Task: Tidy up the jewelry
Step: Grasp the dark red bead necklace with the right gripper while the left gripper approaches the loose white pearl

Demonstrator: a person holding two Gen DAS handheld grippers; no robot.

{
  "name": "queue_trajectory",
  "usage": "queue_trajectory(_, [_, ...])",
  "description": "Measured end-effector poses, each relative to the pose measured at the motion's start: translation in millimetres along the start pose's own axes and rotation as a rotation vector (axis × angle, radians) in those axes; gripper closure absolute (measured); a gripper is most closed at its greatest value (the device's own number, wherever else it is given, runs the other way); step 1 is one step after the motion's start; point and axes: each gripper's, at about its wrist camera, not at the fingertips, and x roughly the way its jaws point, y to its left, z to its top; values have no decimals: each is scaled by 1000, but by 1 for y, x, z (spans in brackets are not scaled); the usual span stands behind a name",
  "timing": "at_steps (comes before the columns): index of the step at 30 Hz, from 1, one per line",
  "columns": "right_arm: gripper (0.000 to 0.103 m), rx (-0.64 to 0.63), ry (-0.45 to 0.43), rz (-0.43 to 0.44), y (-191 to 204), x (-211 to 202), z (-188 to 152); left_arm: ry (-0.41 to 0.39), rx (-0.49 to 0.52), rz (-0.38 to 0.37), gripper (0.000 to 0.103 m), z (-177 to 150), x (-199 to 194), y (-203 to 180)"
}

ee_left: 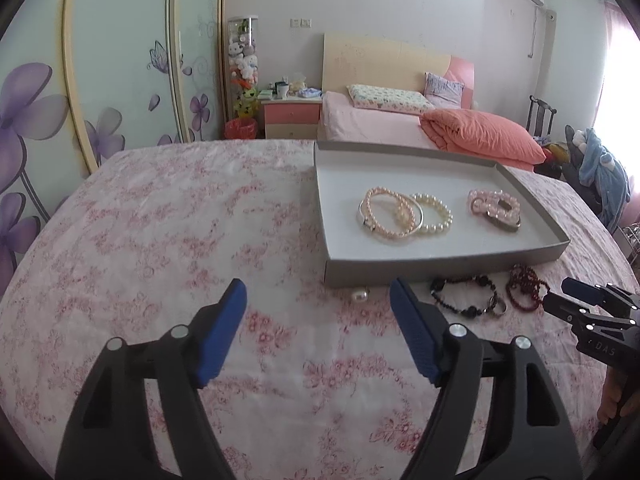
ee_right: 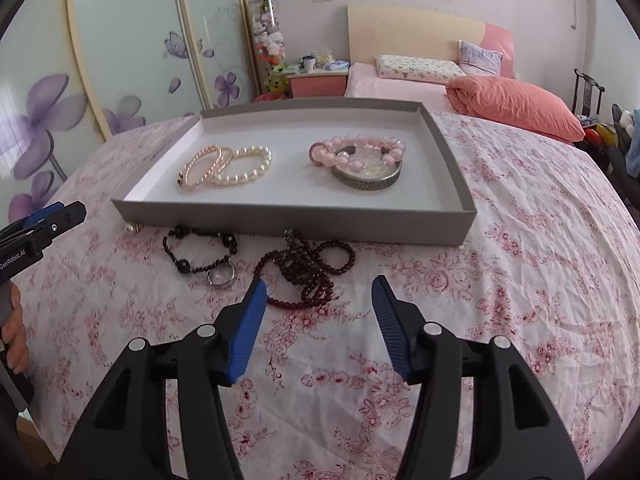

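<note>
A grey shallow box lies on the floral cloth. It holds a pink pearl bracelet, a white pearl bracelet, and a pink bead bracelet on a silver bangle. In front of the box lie a black bead bracelet with a ring, a dark red bead string and a loose pearl. My left gripper is open and empty. My right gripper is open, just before the red string.
The table is covered by a pink floral cloth. Behind it stand a bed with an orange duvet, a nightstand and wardrobe doors with purple flowers. The right gripper shows in the left wrist view.
</note>
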Motion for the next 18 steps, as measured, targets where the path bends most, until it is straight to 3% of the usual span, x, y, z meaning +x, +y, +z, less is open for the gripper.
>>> queue_trajectory(6, [39,-28,67,-27,3,13,-2,38,16,0,28,-9,10,-2])
queue_trajectory(10, [34,-50,75,-40,8,20,4,46,20,-2,27,-9,12,-3])
queue_trajectory(18, [34,-49,75,-35,10,30,15,63,13,-2,27,-12,16,-2])
